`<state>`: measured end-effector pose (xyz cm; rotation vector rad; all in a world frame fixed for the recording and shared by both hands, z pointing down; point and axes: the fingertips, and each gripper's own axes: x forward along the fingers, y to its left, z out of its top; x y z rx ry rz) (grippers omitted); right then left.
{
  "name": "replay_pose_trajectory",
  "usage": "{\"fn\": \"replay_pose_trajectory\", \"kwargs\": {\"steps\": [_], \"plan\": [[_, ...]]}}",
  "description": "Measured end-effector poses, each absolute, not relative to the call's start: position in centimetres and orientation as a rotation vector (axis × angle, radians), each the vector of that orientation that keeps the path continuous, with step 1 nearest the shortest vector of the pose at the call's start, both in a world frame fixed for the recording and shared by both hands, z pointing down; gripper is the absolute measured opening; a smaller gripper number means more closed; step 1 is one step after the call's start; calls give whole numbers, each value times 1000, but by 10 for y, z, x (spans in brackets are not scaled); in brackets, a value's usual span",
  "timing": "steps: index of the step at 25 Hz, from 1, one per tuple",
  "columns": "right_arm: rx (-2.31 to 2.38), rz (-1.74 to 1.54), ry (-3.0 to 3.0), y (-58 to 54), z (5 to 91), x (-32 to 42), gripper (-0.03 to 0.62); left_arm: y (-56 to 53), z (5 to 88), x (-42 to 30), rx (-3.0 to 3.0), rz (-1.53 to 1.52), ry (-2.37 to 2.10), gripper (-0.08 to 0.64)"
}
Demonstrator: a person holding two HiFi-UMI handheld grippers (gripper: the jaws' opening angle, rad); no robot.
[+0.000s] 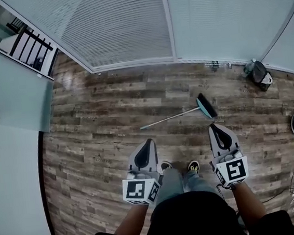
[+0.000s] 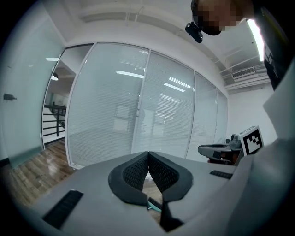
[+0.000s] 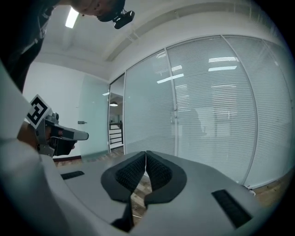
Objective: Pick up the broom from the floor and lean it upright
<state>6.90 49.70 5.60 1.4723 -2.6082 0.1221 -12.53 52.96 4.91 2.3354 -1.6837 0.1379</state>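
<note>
The broom (image 1: 175, 116) lies flat on the wooden floor (image 1: 85, 126), teal head to the right, short of the glass partition (image 1: 127, 33). The step in hand looks like the approach. Next, I judge, one jaw pair must open and drop to the handle. The left hand-held gripper (image 1: 148, 143) and right hand-held gripper (image 1: 214, 128) both have jaws pressed together, holding nothing.

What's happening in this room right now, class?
A person stands on the wood floor with a claw in each hand. The left claw and right claw are both shut and empty. The broom lies flat just ahead, nearer the right claw, not yet picked up.
</note>
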Motion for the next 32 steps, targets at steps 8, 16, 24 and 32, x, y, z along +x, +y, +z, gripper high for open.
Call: {"fn": "replay_pose_trajectory", "kwargs": {"steps": [8, 16, 24, 32], "plan": [[1253, 92, -2601, 375, 103, -15, 21, 421, 88, -188, 2271, 150, -1699, 23], [1056, 94, -2531, 257, 150, -85, 21, 306, 141, -257, 2124, 140, -1676, 23], [737, 37, -2433, 175, 270, -103, 21, 230, 231, -266, 1994, 304, -1641, 23], [402, 178, -2316, 146, 477, -111, 21, 192, 392, -260, 1776, 392, -1664, 23]]}}
